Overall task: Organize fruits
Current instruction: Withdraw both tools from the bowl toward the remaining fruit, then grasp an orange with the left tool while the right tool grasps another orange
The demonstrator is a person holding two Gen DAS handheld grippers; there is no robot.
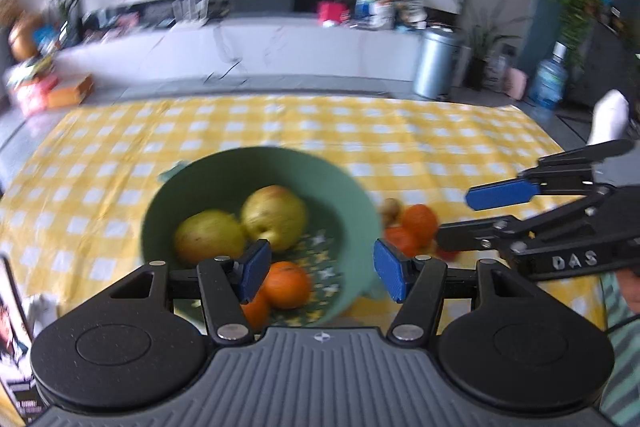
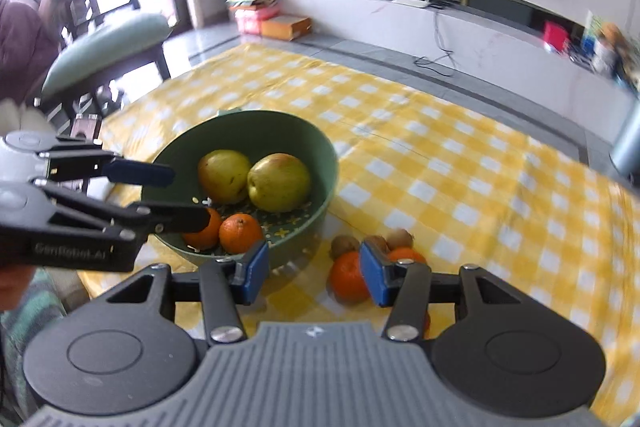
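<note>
A green bowl (image 1: 356, 203) (image 2: 320, 147) on the yellow checked tablecloth holds two yellow-green apples (image 1: 274, 217) (image 2: 278, 181) and two oranges (image 1: 286, 283) (image 2: 240, 233). More oranges (image 1: 418, 221) (image 2: 348, 277) and small brown kiwis (image 2: 400, 238) lie on the cloth right of the bowl. My left gripper (image 1: 318, 271) is open and empty above the bowl's near side; it also shows in the right wrist view (image 2: 182, 195). My right gripper (image 2: 312, 273) is open and empty, just short of the loose oranges; it also shows in the left wrist view (image 1: 456, 219).
The table (image 2: 460, 163) is covered by the checked cloth. A chair with a green cushion (image 2: 104, 43) stands at the table's far left. A phone or screen (image 1: 12, 307) sits at the near left edge. A TV cabinet and a bin (image 1: 436, 63) are beyond the table.
</note>
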